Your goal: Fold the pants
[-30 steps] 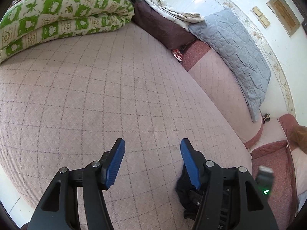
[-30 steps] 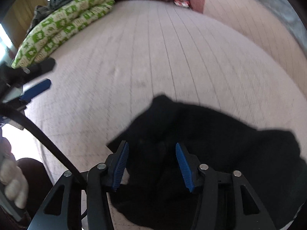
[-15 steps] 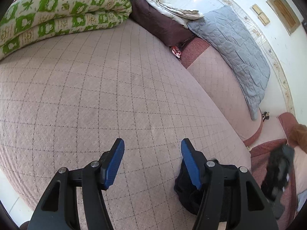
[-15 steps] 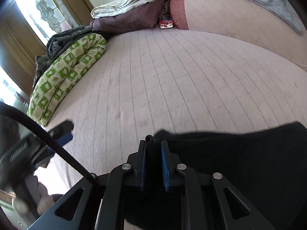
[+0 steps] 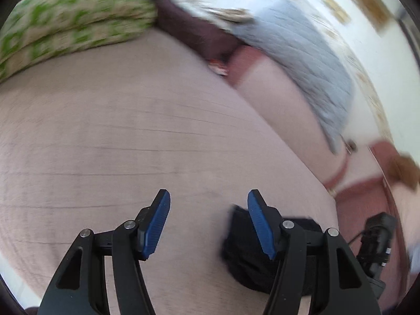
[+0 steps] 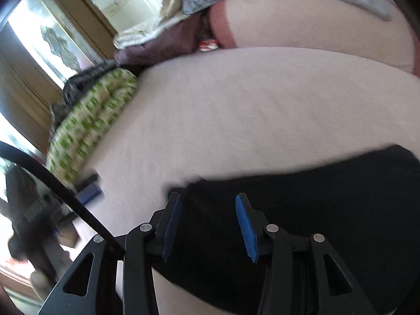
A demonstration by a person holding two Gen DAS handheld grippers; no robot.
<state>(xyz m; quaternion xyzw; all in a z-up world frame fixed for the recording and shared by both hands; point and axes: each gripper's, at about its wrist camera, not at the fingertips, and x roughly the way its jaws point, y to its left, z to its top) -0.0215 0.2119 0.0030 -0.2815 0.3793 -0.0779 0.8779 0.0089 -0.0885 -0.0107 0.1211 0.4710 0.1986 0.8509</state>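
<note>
- The black pants [image 6: 302, 210] are seen lying on the pinkish quilted bed cover [image 6: 249, 105], bunched, near the bed's near edge; in the left wrist view only a dark lump of them [image 5: 244, 257] is shown, just behind the left gripper's right finger.
- No clear waistband, legs or crease can be made out; both views are motion-blurred, so the fold's state can't be told w/ certainty. Task is judged to be at an early stage.
- The right gripper [image 6: 208, 225] is held directly over the pants' upper-left edge, jaws apart, nothing pinched between the blue pads [image 6: 245, 225]; whether the tips are touching cloth can't be told.
- The left gripper [image 5: 208, 223] is held over bare cover, jaws wide apart, empty, w/ the pants off to its right.
- A black cable [image 6: 65, 194] is seen running across the lower left of the right wrist view, close to the right gripper's base.
- Further out: a green-and-white patterned quilt [image 5: 73, 26] is folded at the far side, a grey quilted blanket [image 5: 309, 60] is draped at the far right, plus a dark maroon cushion [image 6: 162, 50].
- Risks, as judged:
- Only one layer may be caught if the jaws are closed on the edge, since the cloth is bunched; fold would then come out skewed.
- Cover fabric may be pinched along w/ the pants if the tips are pressed too deep.
- The pants may be dragged off the near edge.
- The cable may be snagged.
</note>
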